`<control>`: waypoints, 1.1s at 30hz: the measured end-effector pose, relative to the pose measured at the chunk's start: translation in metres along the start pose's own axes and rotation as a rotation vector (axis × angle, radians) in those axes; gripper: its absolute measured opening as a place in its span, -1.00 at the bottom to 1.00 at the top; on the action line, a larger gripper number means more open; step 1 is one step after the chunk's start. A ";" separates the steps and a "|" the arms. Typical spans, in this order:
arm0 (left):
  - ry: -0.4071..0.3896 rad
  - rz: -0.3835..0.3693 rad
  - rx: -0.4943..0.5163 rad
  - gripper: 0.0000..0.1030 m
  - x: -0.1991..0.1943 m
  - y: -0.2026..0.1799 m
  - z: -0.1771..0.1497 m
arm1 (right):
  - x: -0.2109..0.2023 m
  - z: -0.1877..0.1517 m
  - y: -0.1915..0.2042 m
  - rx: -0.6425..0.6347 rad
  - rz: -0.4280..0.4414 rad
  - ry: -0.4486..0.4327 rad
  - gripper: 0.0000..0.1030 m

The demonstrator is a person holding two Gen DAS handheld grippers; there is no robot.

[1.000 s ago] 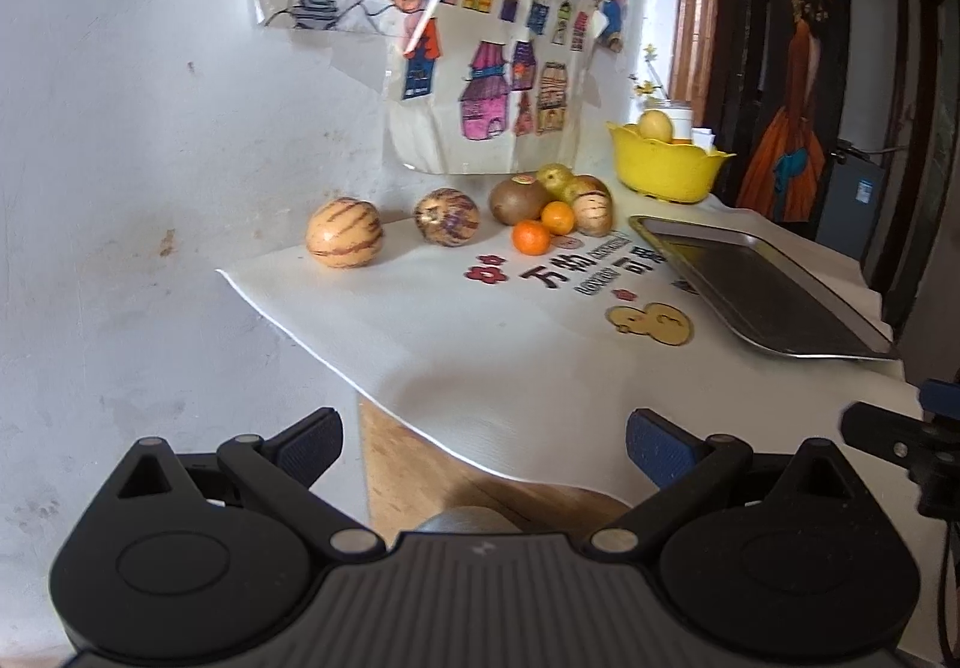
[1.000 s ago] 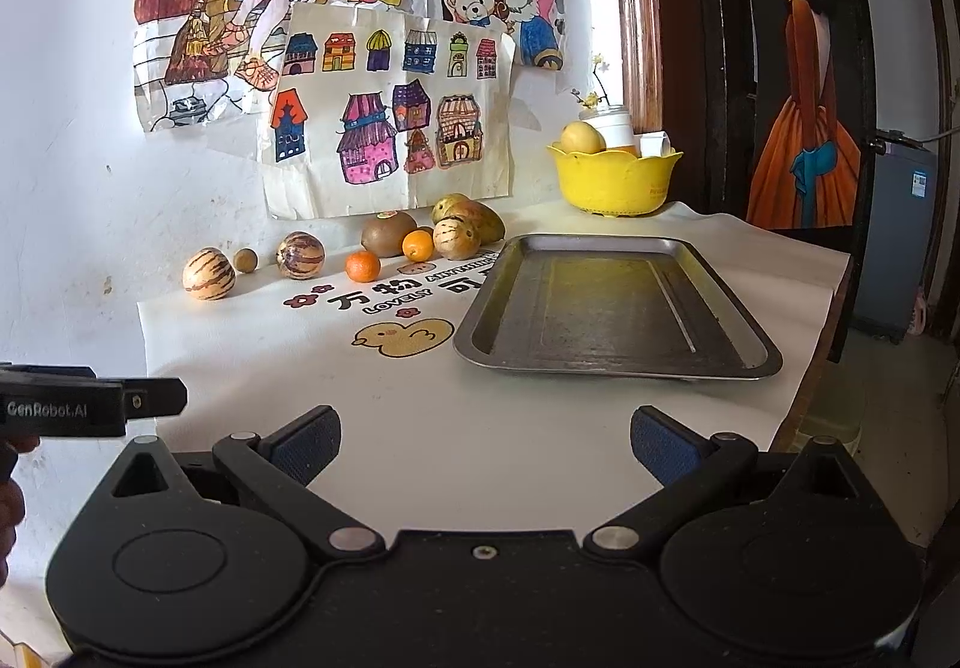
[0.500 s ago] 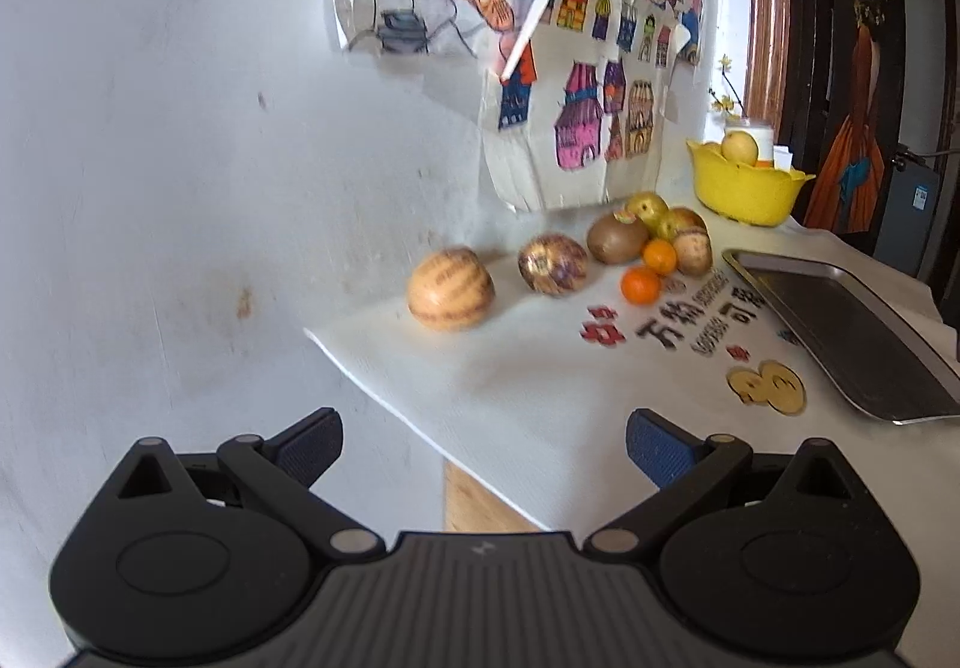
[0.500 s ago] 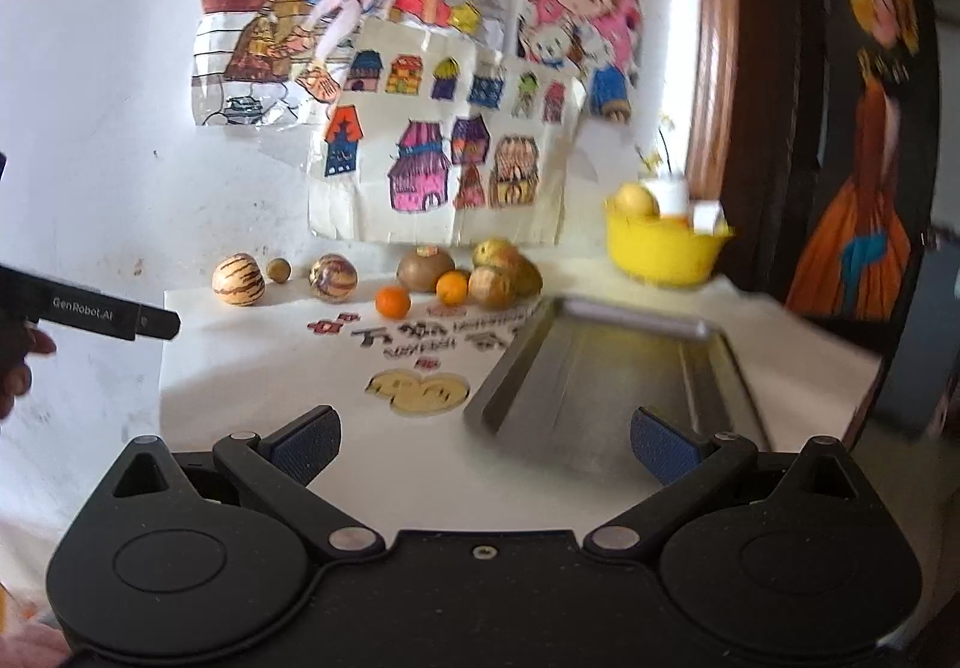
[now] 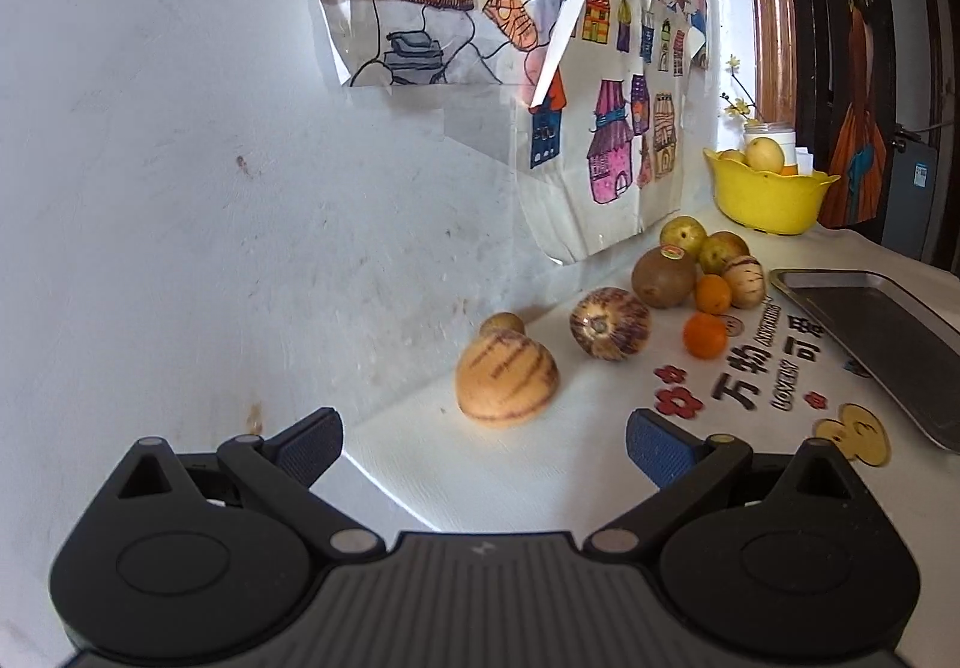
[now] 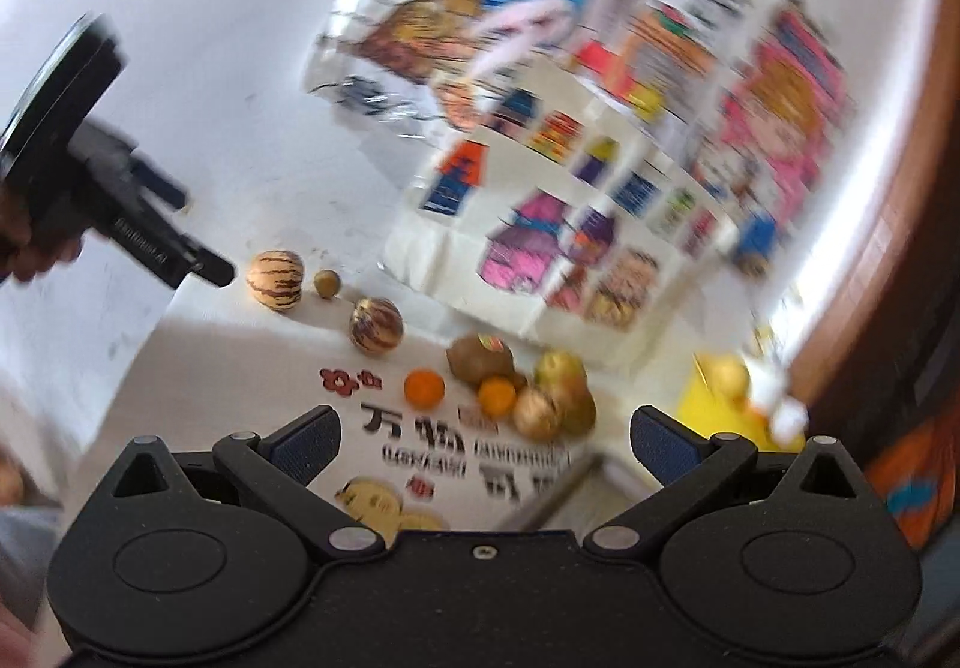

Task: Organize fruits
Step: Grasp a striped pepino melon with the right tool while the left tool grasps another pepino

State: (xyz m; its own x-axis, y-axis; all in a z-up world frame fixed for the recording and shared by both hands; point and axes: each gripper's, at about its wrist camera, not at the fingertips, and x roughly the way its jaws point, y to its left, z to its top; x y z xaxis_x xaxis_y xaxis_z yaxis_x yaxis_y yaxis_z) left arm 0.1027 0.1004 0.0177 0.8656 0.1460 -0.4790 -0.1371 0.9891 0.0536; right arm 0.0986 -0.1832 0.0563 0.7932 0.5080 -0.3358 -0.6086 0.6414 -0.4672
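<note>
Left gripper [image 5: 483, 443] levelled low at table edge, jaws spread wide, empty, aimed at striped melon [image 5: 507, 383] at 12 o'clock, just beyond fingertips. Right gripper [image 6: 483, 443] tilted, jaws likewise apart, empty. Metal tray [image 5: 882, 332] at 3 o'clock sharp only in left view; left gripper's body seen from outside only in right view, blurred, with fruit cluster [image 6: 522, 386] at 12 o'clock.

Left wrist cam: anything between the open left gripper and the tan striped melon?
Nothing. Only bare white table cover lies between the left gripper and the tan striped melon; the small brown round fruit sits behind the melon.
</note>
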 end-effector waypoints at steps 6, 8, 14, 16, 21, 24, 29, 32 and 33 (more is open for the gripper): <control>-0.015 -0.030 0.091 0.99 0.019 -0.001 0.004 | 0.054 0.024 0.009 -0.165 0.078 0.010 0.99; -0.013 -0.046 0.138 0.99 0.024 -0.004 0.004 | 0.070 0.029 0.008 -0.127 0.121 0.021 0.99; -0.001 -0.064 0.182 0.98 0.041 -0.005 0.005 | 0.130 0.041 -0.013 0.162 0.257 0.121 0.98; -0.003 -0.079 0.184 0.94 0.045 -0.004 0.006 | 0.147 0.042 -0.018 0.227 0.285 0.146 0.94; -0.010 -0.125 0.186 0.89 0.054 0.001 0.007 | 0.187 0.045 -0.026 0.360 0.366 0.188 0.79; 0.010 -0.124 0.197 0.79 0.063 0.001 0.008 | 0.205 0.046 -0.024 0.383 0.401 0.200 0.70; 0.042 -0.140 0.186 0.62 0.075 0.005 0.008 | 0.229 0.045 -0.018 0.414 0.471 0.224 0.64; 0.046 -0.160 0.185 0.60 0.080 0.007 0.007 | 0.244 0.046 -0.011 0.429 0.495 0.242 0.61; 0.041 -0.165 0.185 0.60 0.081 0.006 0.008 | 0.248 0.046 -0.009 0.435 0.503 0.249 0.58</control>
State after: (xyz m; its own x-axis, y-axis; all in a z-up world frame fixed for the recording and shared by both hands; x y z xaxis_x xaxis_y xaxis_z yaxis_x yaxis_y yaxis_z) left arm 0.1753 0.1186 -0.0136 0.8484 -0.0145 -0.5292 0.0979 0.9867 0.1300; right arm 0.2996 -0.0370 0.0149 0.3632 0.6900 -0.6261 -0.8149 0.5610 0.1455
